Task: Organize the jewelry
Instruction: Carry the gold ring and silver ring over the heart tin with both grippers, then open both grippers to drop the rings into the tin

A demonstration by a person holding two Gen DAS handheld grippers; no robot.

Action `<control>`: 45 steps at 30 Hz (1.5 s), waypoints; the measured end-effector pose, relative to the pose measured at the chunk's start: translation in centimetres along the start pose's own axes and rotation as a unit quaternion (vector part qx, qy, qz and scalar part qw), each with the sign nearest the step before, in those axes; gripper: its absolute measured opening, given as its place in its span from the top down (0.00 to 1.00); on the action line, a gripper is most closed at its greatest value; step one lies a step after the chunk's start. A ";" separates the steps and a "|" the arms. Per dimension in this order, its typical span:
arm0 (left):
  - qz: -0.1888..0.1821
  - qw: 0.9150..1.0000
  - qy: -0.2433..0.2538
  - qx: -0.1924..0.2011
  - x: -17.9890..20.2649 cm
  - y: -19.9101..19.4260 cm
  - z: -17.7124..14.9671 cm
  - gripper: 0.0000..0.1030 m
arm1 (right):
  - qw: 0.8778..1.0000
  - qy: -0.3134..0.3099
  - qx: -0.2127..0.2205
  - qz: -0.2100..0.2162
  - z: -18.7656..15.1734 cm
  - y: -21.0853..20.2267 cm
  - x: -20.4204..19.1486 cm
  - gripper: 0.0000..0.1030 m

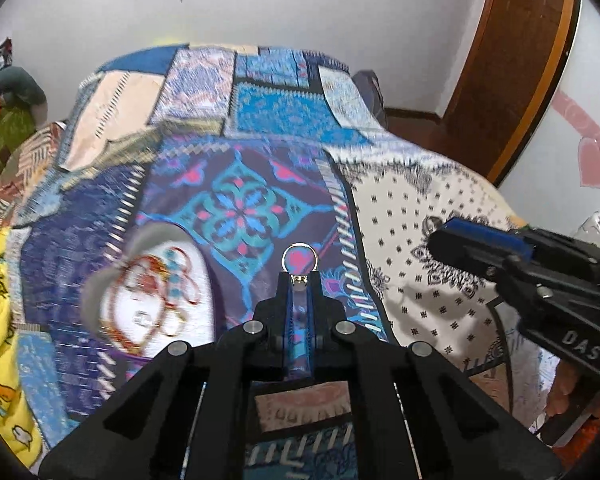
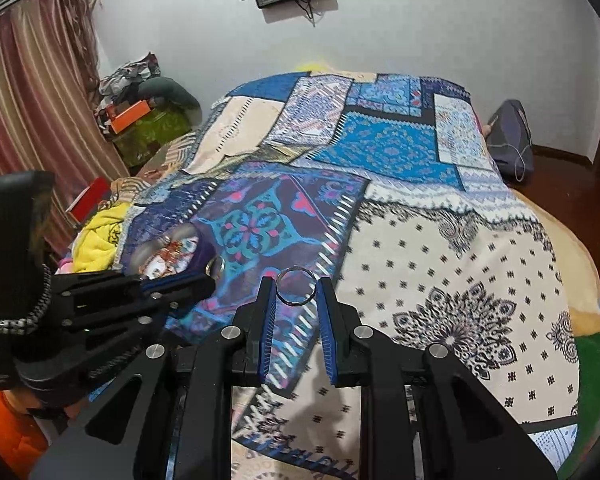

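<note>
Left wrist: "DAS" on right gripper.

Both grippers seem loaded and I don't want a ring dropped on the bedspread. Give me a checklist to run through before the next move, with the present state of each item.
1. Left gripper shut on the small stone-set ring: ok, pinched at its setting, band standing above the tips.
2. Right gripper holds the plain silver ring: ok, band sits between both pads.
3. Plain ring seated deep: not ok, held at the very fingertips.
4. Jewelry dish in view on the patchwork bedspread: ok, to the left.
5. Free spot in the dish: cannot tell, blurred.
6. Grippers apart: ok.
</note>
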State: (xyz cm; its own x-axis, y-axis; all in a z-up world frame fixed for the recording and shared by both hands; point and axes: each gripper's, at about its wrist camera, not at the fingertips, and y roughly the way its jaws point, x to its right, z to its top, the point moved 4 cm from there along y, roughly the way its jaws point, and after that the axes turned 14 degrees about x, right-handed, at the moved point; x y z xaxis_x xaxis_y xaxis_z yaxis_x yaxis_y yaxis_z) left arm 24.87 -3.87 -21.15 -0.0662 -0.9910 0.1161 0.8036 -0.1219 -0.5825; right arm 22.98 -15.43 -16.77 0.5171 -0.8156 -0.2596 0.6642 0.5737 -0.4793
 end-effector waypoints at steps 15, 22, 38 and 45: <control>0.046 0.995 -0.021 0.087 -6.5 -7.5 3.9 0.95 | 0.998 -0.021 0.048 0.043 3.5 0.2 -6.0 0.82; 0.067 0.992 -0.031 0.106 -9.7 -9.3 4.3 0.95 | 0.996 -0.032 0.048 0.068 3.9 1.7 -8.9 0.82; 0.041 0.997 -0.047 0.041 -11.2 -5.3 -0.3 0.95 | 0.995 -0.045 -0.034 0.085 -0.7 7.3 -10.6 0.82; 0.031 0.998 -0.046 0.022 -11.3 -3.6 -1.3 0.95 | 0.994 -0.056 -0.050 0.082 -1.4 8.4 -10.6 0.82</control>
State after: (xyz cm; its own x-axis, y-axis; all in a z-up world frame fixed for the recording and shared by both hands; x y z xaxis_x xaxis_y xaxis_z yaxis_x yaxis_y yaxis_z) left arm 21.97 7.69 -21.46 0.0370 -0.9871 0.1558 0.8298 -0.0565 -0.5551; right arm 22.32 -2.04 -19.22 0.6743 -0.6949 -0.2499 0.5114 0.6835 -0.5209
